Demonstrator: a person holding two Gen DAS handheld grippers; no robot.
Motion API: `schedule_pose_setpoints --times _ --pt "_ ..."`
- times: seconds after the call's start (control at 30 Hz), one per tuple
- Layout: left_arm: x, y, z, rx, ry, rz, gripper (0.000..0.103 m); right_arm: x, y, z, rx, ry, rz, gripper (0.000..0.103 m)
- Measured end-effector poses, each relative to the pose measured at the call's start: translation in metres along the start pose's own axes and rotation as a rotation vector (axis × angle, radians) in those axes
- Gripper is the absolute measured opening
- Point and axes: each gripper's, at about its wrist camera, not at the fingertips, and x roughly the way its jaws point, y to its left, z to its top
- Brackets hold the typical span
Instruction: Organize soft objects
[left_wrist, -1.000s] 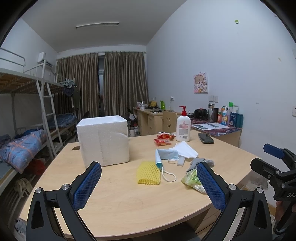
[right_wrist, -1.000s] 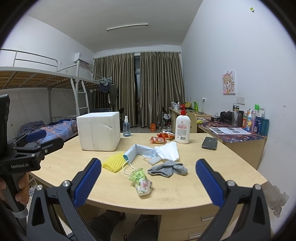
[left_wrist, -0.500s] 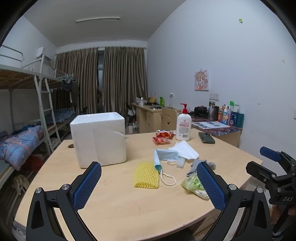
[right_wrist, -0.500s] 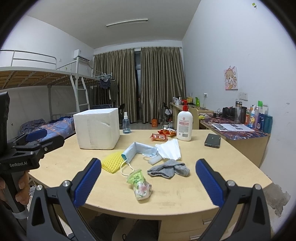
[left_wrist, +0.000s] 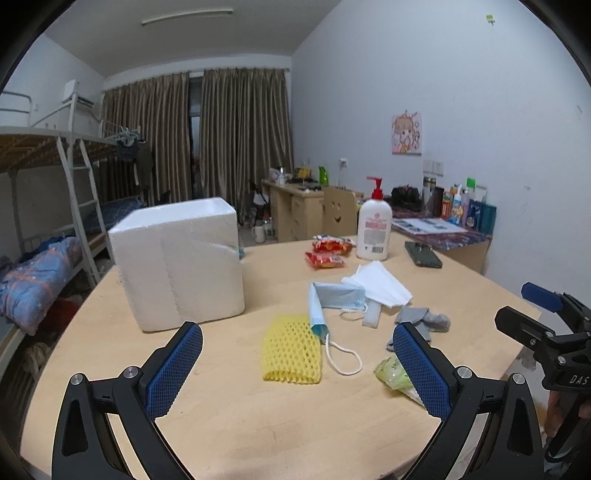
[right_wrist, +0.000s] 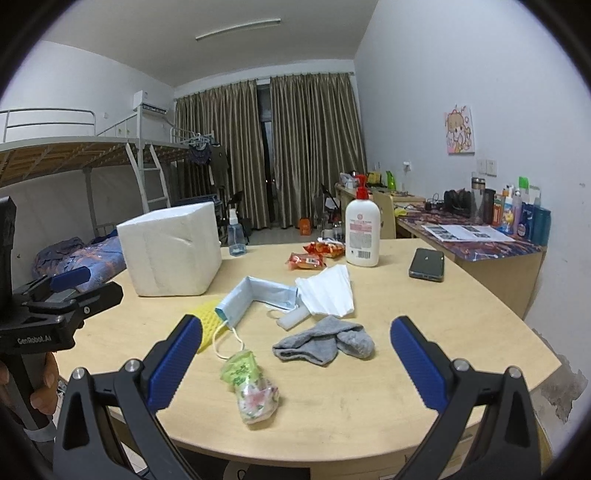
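Both tools hover above the near edge of the table (right_wrist: 369, 413), the left hand-held gripper (left_wrist: 297, 365) and the right hand-held gripper (right_wrist: 295, 360) each with jaws spread wide and nothing between them. Closest to the right one lies a crinkly green packet (right_wrist: 251, 387), light and probably slippery, best pinched across its knotted middle. Just beyond it sits a grey sock (right_wrist: 325, 341), limp and easy to bunch, so a pinch on the raised fold at its centre should lift it whole. In front of the left one rests a yellow foam net (left_wrist: 290, 349), springy and nearly weightless; grip an edge, since it will squash flat. A blue face mask (left_wrist: 334, 301) touches its far corner, its ear loop trailing and likely to snag, with a white mask (left_wrist: 378, 284) overlapping behind. Farther back stands a white foam box (left_wrist: 177, 269), well apart from a lotion bottle (left_wrist: 373, 230)
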Motion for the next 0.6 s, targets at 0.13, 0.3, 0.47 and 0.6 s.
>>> schedule_pose_setpoints --times 0.13,0.3,0.47,0.6 --pt "0.024 0.000 -0.002 0.018 0.044 0.021 0.103 0.012 -0.001 -0.003 -0.007 0.028 0.005 0.103" --pt "0.053 0.009 -0.005 -0.003 0.106 -0.020 0.103 0.026 -0.003 -0.008 -0.008 0.073 0.024 0.103" --pt "0.078 0.011 -0.008 0.025 0.163 -0.025 0.103 0.037 -0.001 -0.015 -0.023 0.111 0.037 0.103" --pt "0.099 0.014 -0.011 0.022 0.224 -0.040 0.103 0.044 0.000 -0.020 -0.005 0.133 0.066 0.103"
